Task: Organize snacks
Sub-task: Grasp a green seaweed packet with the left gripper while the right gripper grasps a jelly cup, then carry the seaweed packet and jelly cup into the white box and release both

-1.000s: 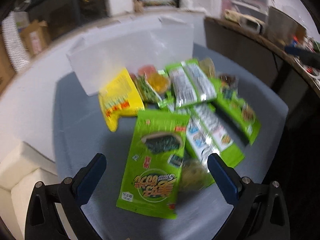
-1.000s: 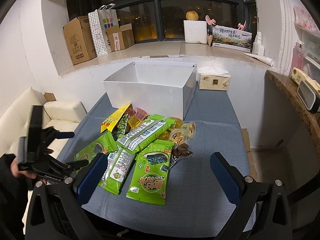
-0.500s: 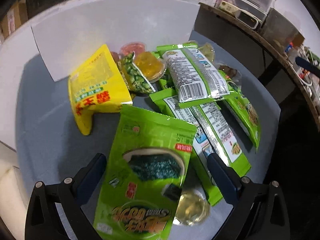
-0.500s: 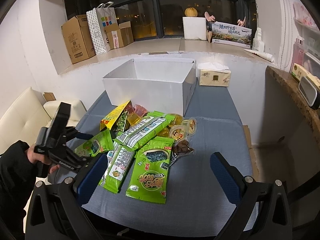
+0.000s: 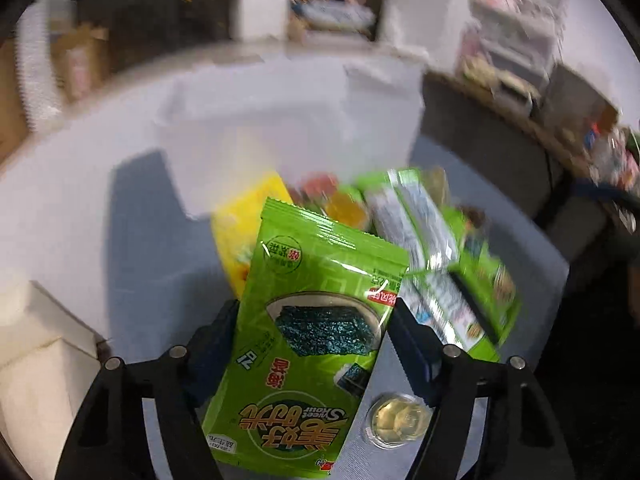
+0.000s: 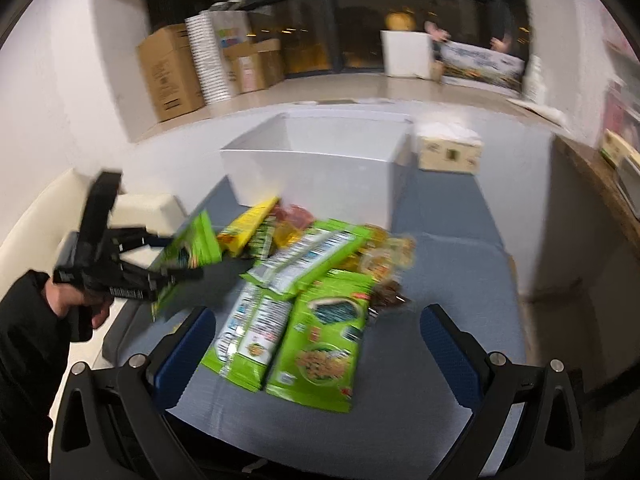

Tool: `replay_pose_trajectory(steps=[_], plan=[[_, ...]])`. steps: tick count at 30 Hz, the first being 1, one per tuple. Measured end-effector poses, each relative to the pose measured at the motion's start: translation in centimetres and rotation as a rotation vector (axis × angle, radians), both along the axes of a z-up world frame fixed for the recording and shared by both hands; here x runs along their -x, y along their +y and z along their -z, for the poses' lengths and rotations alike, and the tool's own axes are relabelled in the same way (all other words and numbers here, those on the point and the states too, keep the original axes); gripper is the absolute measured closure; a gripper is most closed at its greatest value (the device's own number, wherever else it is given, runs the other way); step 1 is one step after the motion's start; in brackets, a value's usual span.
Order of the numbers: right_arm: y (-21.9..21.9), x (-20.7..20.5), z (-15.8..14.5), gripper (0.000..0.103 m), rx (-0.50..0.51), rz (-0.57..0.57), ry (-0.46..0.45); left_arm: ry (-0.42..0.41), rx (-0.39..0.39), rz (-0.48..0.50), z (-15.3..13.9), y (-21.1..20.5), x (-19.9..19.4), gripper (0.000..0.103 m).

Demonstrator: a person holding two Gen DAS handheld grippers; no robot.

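Observation:
My left gripper is shut on a green seaweed snack packet and holds it above the table. The right wrist view shows that gripper with the packet at the left. A pile of snacks lies on the grey-blue table: another green seaweed packet, long green packets, a yellow bag and jelly cups. An open white box stands behind the pile. My right gripper is open and empty above the table's front edge.
A tissue box sits right of the white box. A single jelly cup lies on the table below the left gripper. A cream sofa is at the left. Cardboard boxes stand on the window ledge.
My left gripper has closed on the green seaweed packet and lifted it off the table. My right gripper has moved forward towards the pile and stayed open.

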State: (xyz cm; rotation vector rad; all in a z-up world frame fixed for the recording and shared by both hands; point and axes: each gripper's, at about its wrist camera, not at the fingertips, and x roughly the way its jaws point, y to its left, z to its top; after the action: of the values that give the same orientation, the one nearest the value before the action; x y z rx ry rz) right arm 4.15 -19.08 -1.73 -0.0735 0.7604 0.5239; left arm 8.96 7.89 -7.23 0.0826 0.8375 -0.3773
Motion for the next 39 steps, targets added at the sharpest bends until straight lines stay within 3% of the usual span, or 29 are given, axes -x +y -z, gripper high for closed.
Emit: replay_pose_trajectory(steps=[5,9,12,13,14,16,18,21,22,26,33,39], plan=[[5.3,-0.3,2.2,0.0,0.03,-0.268,-0.01,-0.137,0.039,-0.119,-4.3,2.0,4.9,0.026],[9.5,-0.3,4.0,0.0,0.055,-0.45,-0.004,-0.214,0.076,-0.182,-6.1,2.9,8.0,0.026],[12.2,-0.4,5.7,0.0,0.09,-0.516,0.026,-0.251,0.104,-0.2,-7.0,3.3,9.9,0.026],[13.3,-0.6,6.6,0.005,0.107,-0.534,0.05,-0.256,0.111,-0.204,-7.1,3.2,10.3,0.026],[14.0,-0.6,7.3,0.009,0.122,-0.541,0.066,-0.263,0.114,-0.208,-7.2,3.2,10.8,0.026],[15.3,-0.8,9.0,0.037,0.169,-0.556,0.119,-0.264,0.117,-0.21,-7.2,3.3,11.2,0.026],[15.6,-1.1,10.4,0.044,0.183,-0.569,0.17,-0.26,0.125,-0.214,-7.1,3.4,11.4,0.026],[15.7,-0.7,11.2,0.047,0.203,-0.576,0.167,-0.254,0.133,-0.219,-6.8,3.4,11.3,0.026],[15.6,-0.8,11.3,0.063,0.192,-0.584,0.177,-0.253,0.138,-0.218,-6.7,3.5,11.5,0.026],[14.5,-1.0,11.2,0.063,0.159,-0.582,0.194,-0.249,0.14,-0.214,-6.6,3.2,11.5,0.026],[12.9,-1.1,8.8,0.063,0.101,-0.562,0.121,-0.255,0.158,-0.209,-6.7,3.0,10.9,0.026],[9.7,-2.2,4.1,0.063,0.049,-0.451,0.011,-0.285,0.219,-0.228,-7.6,2.5,9.4,0.026]])
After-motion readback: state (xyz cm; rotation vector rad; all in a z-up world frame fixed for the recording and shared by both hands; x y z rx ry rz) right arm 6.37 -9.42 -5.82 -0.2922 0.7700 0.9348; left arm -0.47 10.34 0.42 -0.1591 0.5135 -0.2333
